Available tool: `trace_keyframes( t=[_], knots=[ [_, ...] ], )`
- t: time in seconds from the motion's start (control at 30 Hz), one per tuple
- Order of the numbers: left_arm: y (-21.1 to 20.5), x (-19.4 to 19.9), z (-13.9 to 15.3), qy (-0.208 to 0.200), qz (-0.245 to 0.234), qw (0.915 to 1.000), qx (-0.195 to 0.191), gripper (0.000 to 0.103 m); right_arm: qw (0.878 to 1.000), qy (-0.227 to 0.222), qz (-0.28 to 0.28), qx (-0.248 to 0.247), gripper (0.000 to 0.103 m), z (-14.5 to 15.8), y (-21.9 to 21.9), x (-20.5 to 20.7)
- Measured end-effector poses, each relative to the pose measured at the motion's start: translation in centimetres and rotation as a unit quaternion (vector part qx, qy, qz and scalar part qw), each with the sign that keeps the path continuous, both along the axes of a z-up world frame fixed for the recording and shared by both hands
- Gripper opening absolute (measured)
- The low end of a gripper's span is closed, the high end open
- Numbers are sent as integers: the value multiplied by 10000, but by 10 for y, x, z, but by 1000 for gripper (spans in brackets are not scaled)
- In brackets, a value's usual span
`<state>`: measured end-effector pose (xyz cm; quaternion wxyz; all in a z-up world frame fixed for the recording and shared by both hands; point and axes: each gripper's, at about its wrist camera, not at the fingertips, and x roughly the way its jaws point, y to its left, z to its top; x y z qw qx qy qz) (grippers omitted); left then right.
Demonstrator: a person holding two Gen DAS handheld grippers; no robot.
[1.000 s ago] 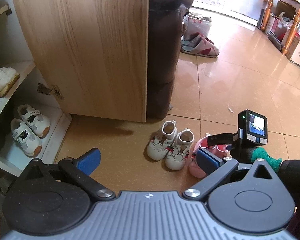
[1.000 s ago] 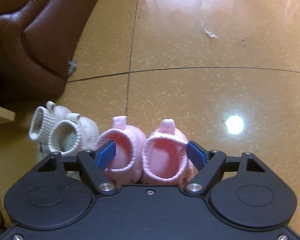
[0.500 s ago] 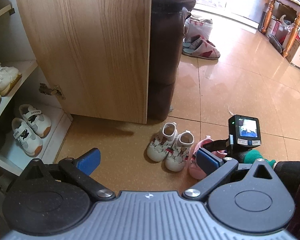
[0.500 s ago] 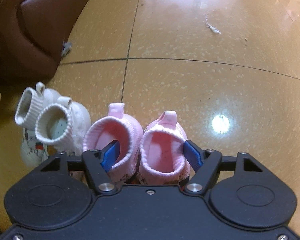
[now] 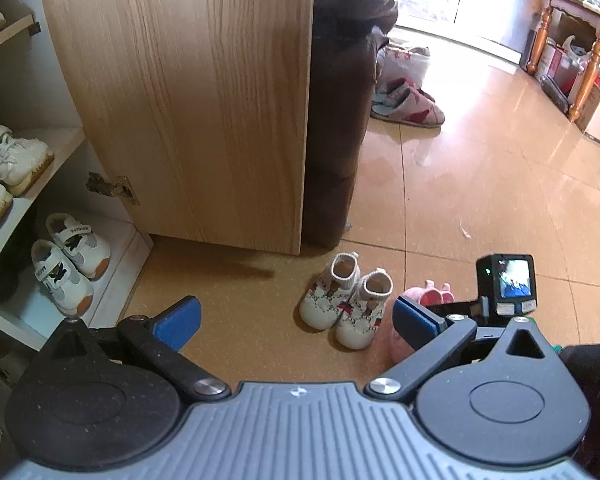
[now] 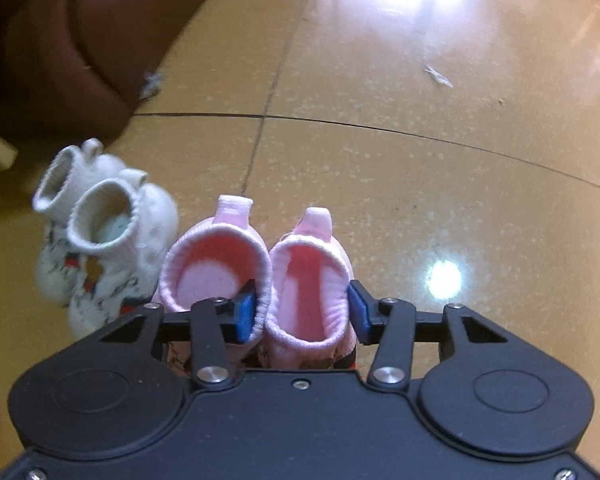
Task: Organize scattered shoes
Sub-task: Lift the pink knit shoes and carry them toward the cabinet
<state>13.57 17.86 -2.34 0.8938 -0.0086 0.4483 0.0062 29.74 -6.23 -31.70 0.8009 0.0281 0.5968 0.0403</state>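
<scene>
The pink shoes (image 6: 260, 280) stand side by side on the tiled floor (image 6: 440, 184), touching each other, at 6 o'clock in the right wrist view. Their heel tabs point to 12 o'clock and their toes run down under the tool, so each long axis lies along the 12-to-6 line. Both openings face up.

The right claw (image 6: 302, 310) has just been closing on them. One blue pad sits inside the opening of the shoe at 9 o'clock, against its inner wall; the other presses the outer wall of the shoe at 3 o'clock. So the claw clamps that whole shoe together with its neighbour's adjoining wall.

Just beside the pink pair, toward 9 o'clock, stand the white patterned shoes (image 6: 100, 240), also paired and touching, axes roughly parallel to the pink ones.

In the left wrist view the left claw (image 5: 296, 318) stands wide apart with nothing between its pads, above the floor. The white patterned pair shows between its fingers, and the pink pair lies at 4 o'clock, partly hidden behind the right finger.

At 9 o'clock is an open shoe cabinet (image 5: 120, 236) with its wooden door (image 5: 188, 92) swung out. Its bottom shelf holds a pair of white strap sneakers (image 5: 70, 262), toes toward the front. The shelf above holds another pale pair (image 5: 8, 168).
</scene>
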Motion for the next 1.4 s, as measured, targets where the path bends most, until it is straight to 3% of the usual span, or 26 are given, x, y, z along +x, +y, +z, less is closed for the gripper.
trace_keyframes(
  t=[0.03, 0.07, 0.1, 0.37, 0.63, 0.8, 0.93, 1.33, 1.4],
  knots=[
    [-1, -1, 2, -36, -15, 10000, 5, 103, 9999, -39, 11, 94, 36, 5, -3, -2],
    [-2, -2, 4, -66, -28, 10000, 9, 103, 9997, -76, 28, 248, 17, 10, -6, -4],
    [-2, -3, 7, -97, -34, 9999, 14, 103, 9995, -112, 85, 285, 6, 15, -6, -5],
    [-3, -13, 20, -295, 64, 9995, 104, 103, 9974, -169, 408, 572, 6, 54, -20, -18],
    [11, -25, 31, -489, 393, 9980, 119, 103, 9863, -885, 926, 1037, 6, 135, -12, -38],
    [24, -37, 37, -589, 613, 9963, 134, 103, 9676, -1575, 1407, 1383, 6, 204, 12, -46],
    [40, -49, 40, -698, 863, 9938, -72, 103, 9467, -2077, 1786, 1692, 6, 269, 37, -44],
    [60, -80, 58, -993, 960, 9903, -151, 103, 8629, -3346, 3118, 2152, 6, 464, 140, -44],
    [65, -85, 61, -1037, 995, 9895, -176, 103, 8437, -3600, 3335, 2175, 6, 502, 163, -45]
  ],
)
